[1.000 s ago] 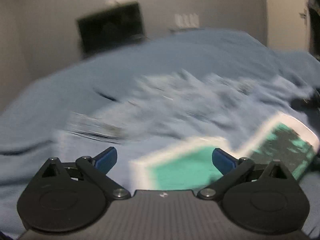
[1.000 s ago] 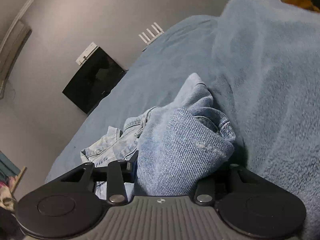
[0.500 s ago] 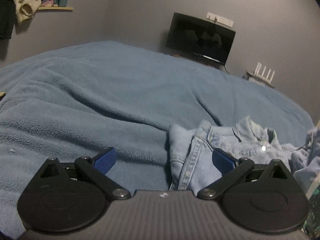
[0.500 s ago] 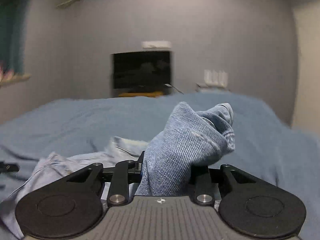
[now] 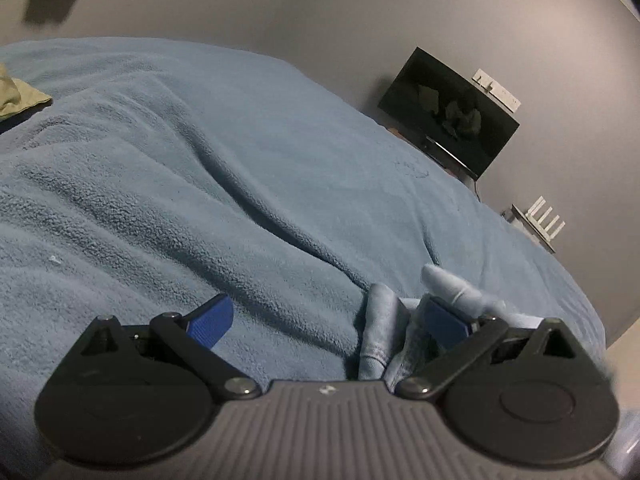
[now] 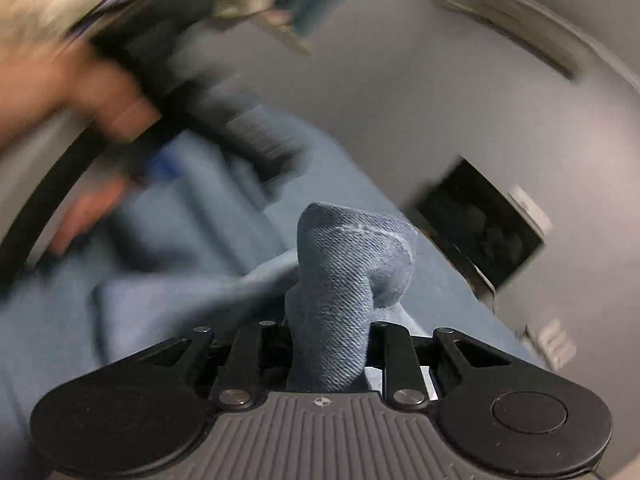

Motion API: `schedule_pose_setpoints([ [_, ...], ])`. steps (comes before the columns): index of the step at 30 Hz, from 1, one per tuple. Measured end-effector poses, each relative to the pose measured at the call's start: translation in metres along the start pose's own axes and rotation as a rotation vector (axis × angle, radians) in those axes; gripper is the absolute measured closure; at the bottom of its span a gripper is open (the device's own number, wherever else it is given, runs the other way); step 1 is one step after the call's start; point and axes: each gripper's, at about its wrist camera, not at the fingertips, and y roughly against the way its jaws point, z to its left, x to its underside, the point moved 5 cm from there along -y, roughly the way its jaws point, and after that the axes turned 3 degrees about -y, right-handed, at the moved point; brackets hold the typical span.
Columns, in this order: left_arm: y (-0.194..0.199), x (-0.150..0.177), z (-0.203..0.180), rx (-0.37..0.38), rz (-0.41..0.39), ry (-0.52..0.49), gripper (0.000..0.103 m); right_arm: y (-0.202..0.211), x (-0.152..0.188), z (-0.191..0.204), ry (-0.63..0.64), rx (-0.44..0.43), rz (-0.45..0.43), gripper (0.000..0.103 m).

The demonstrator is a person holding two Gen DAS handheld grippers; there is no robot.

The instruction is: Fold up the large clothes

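Note:
A light blue denim jacket [image 5: 378, 328] lies on the blue fleece blanket [image 5: 200, 200] of a bed. In the left wrist view my left gripper [image 5: 328, 322] is open, low over the blanket, with a fold of the jacket between its blue pads [image 5: 212, 322], close to the right one. In the right wrist view my right gripper [image 6: 330, 344] is shut on a bunch of the denim [image 6: 344, 272], which stands up between the fingers. The left gripper [image 6: 168, 172] and the hand holding it show blurred at the upper left of that view.
A dark TV [image 5: 448, 116] hangs on the grey wall beyond the bed, with a white router [image 5: 544, 220] on a shelf to its right. A yellowish cloth [image 5: 16, 96] lies at the bed's far left edge. Clothes hang at the top left.
My left gripper has dropped lower and closer to the jacket's edge, tilting left. My right gripper has swung with the denim still clamped, and the left hand has come into its view.

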Motion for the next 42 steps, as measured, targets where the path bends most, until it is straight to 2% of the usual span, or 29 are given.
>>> schedule_pose_setpoints([
  [5, 0.000, -0.003, 0.003, 0.014, -0.008, 0.012, 0.001, 0.009, 0.019, 0.027, 0.133, 0.009, -0.035, 0.079],
  [10, 0.011, -0.005, -0.016, 0.144, -0.054, -0.025, 0.001, 0.018, 0.024, 0.040, 0.187, -0.048, -0.049, 0.079],
  [12, 0.011, -0.001, -0.030, 0.182, -0.042, -0.112, 0.000, 0.023, 0.026, 0.048, 0.203, -0.078, -0.056, 0.079],
  [16, 0.002, 0.019, -0.058, 0.186, 0.026, -0.319, 0.001, 0.031, 0.035, 0.053, 0.218, -0.118, -0.058, 0.074],
  [17, -0.003, 0.026, -0.064, 0.169, 0.053, -0.371, 0.001, 0.032, 0.034, 0.050, 0.184, -0.118, -0.058, 0.070],
  [19, -0.018, 0.037, -0.065, 0.080, 0.111, -0.444, 0.001, 0.039, 0.034, 0.038, 0.096, -0.136, -0.051, 0.061],
  [20, -0.022, 0.038, -0.061, 0.059, 0.133, -0.427, 0.000, 0.042, 0.033, 0.035, 0.066, -0.154, -0.050, 0.057],
  [21, -0.026, 0.037, -0.056, 0.056, 0.155, -0.393, 0.000, 0.048, 0.035, 0.030, 0.040, -0.182, -0.052, 0.046],
  [23, -0.030, 0.036, -0.049, 0.043, 0.184, -0.348, 0.000, 0.065, 0.042, 0.022, 0.010, -0.204, -0.072, 0.031],
  [24, -0.031, 0.038, -0.047, 0.038, 0.193, -0.344, 0.000, 0.076, 0.048, 0.017, -0.001, -0.202, -0.084, 0.030],
  [26, -0.030, 0.040, -0.049, 0.025, 0.194, -0.358, 0.000, 0.093, 0.060, 0.001, -0.048, -0.205, -0.082, 0.030],
  [28, -0.030, 0.041, -0.053, 0.012, 0.191, -0.374, 0.000, 0.109, 0.071, -0.023, -0.146, -0.218, -0.078, 0.030],
  [32, -0.025, 0.042, -0.052, 0.001, 0.199, -0.367, 0.000, 0.126, 0.093, -0.084, -0.419, -0.208, -0.062, 0.031],
  [35, -0.023, 0.043, -0.052, -0.009, 0.205, -0.368, 0.000, 0.098, 0.110, -0.139, -0.592, -0.138, -0.026, 0.041],
  [37, -0.022, 0.042, -0.052, -0.024, 0.207, -0.375, 0.000, 0.081, 0.111, -0.158, -0.640, -0.103, 0.007, 0.055],
  [38, -0.025, 0.042, -0.056, -0.029, 0.208, -0.377, 0.000, 0.074, 0.109, -0.163, -0.659, -0.131, 0.017, 0.072],
  [39, -0.025, 0.043, -0.056, -0.035, 0.213, -0.376, 0.000, 0.070, 0.107, -0.166, -0.672, -0.170, 0.013, 0.075],
  [42, -0.026, 0.043, -0.053, -0.039, 0.229, -0.365, 0.000, 0.058, 0.094, -0.147, -0.656, -0.366, -0.015, 0.075],
])
